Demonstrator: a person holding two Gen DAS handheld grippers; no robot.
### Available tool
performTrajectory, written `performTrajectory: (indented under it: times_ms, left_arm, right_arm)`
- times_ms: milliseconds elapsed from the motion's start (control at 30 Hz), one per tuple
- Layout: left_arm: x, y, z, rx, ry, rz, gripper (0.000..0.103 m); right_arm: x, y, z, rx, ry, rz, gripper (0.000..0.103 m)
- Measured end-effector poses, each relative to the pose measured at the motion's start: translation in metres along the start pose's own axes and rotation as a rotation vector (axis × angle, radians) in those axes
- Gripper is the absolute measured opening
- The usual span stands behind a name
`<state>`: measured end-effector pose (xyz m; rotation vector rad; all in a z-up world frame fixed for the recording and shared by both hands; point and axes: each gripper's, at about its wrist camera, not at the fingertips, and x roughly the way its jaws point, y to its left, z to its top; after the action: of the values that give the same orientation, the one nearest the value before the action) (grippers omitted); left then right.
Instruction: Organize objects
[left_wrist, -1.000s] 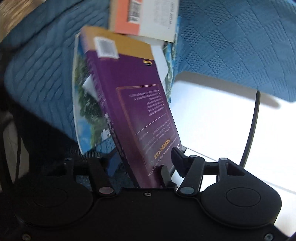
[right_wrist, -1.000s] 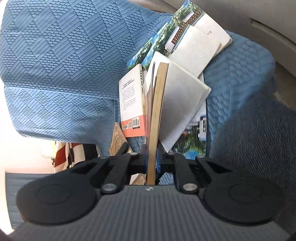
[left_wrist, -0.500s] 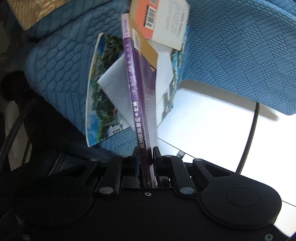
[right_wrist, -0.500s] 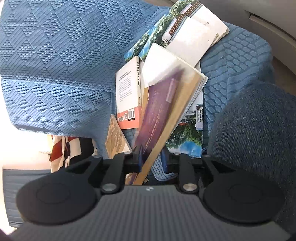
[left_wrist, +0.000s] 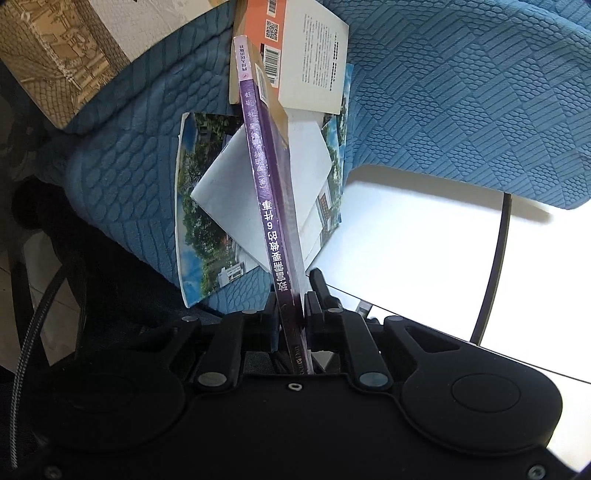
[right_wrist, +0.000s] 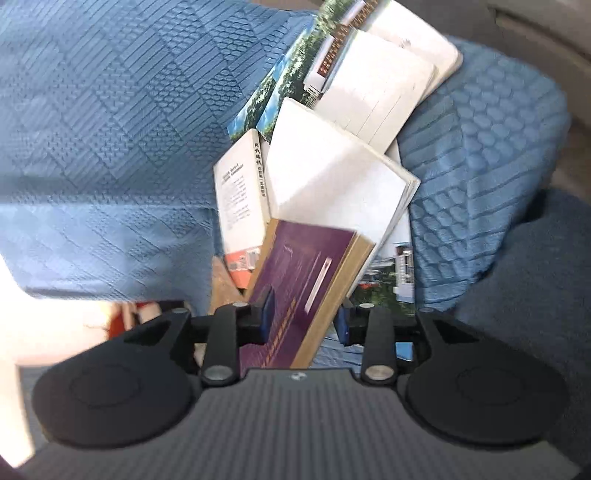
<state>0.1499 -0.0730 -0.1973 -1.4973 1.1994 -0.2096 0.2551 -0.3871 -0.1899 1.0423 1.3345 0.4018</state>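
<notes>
A purple book (left_wrist: 273, 206) stands edge-on between the fingers of my left gripper (left_wrist: 293, 306), which is shut on its spine. The same purple book (right_wrist: 306, 284) shows in the right wrist view, lying tilted between the spread jaws of my right gripper (right_wrist: 304, 317), which is open and not pinching it. Behind it lie a white book with an orange band (left_wrist: 306, 55), a white booklet (right_wrist: 332, 184) and a landscape picture book (left_wrist: 201, 206), all on a blue quilted cushion (left_wrist: 461, 92).
A tan patterned book (left_wrist: 55, 55) lies at the upper left of the left wrist view. A bright white floor with a dark cable (left_wrist: 495, 266) lies to the right. A dark blue fabric mass (right_wrist: 524, 280) is beside the cushion in the right wrist view.
My left gripper has shut on the purple book's spine. My right gripper has opened and let go of the book, which now tilts flat between its jaws.
</notes>
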Motion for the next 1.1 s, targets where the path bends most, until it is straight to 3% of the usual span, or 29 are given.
performTrajectory:
  times_ms: [67, 200, 600, 1100]
  left_arm:
    - [-0.001, 0.0, 0.002, 0.012, 0.005, 0.01, 0.012]
    - [-0.009, -0.007, 0.004, 0.058, 0.015, 0.038, 0.014]
    - [-0.051, -0.04, 0.006, 0.219, 0.01, 0.075, 0.02]
    - [-0.118, -0.093, 0.002, 0.417, -0.056, 0.058, 0.023]
  right_arm:
    - [0.001, -0.004, 0.001, 0.018, -0.014, -0.008, 0.026]
    - [-0.004, 0.008, -0.008, -0.065, -0.029, -0.036, 0.021]
    - [-0.033, 0.065, -0.055, -0.346, -0.089, -0.075, 0.021]
    - [-0.046, 0.127, -0.096, -0.455, -0.153, -0.027, 0.022]
